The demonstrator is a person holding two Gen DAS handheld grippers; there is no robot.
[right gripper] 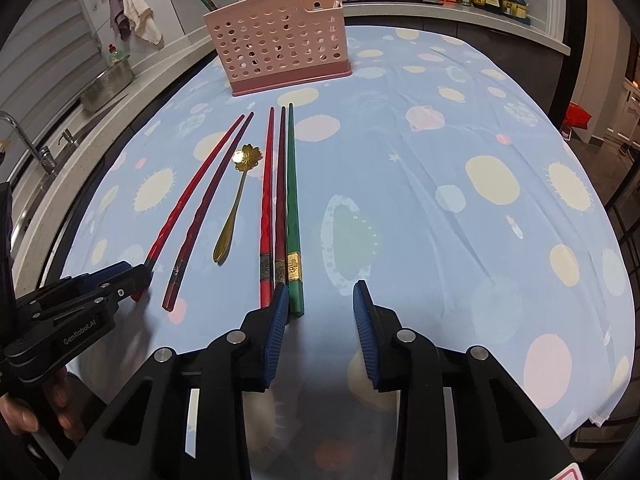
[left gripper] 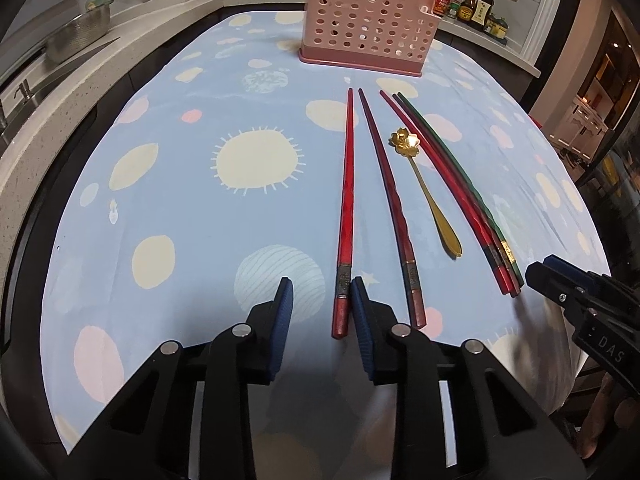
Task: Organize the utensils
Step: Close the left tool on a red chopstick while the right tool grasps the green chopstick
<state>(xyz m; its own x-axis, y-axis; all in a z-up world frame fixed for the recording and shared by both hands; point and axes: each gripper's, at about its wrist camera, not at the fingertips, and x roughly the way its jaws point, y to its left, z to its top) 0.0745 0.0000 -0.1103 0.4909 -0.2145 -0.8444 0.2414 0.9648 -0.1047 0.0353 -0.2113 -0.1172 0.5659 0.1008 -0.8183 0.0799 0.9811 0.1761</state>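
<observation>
The left claw [left gripper: 322, 292] sits low at the surface's [left gripper: 180, 208] near edge, jaws apart with nothing between them; the red chopstick's [left gripper: 345, 216] butt lies just outside its right pad. Next come a dark chopstick [left gripper: 386, 200], a gold spoon [left gripper: 428, 196], then three chopsticks [right gripper: 280, 200] bunched together. The right claw [right gripper: 320, 300] is also parted and empty, its left pad beside the green one's butt. The pink holder [left gripper: 368, 24] stands at the far edge. Chopsticks look light, stiff and lacquer-slick, so the thick butt ends likely grip best.
</observation>
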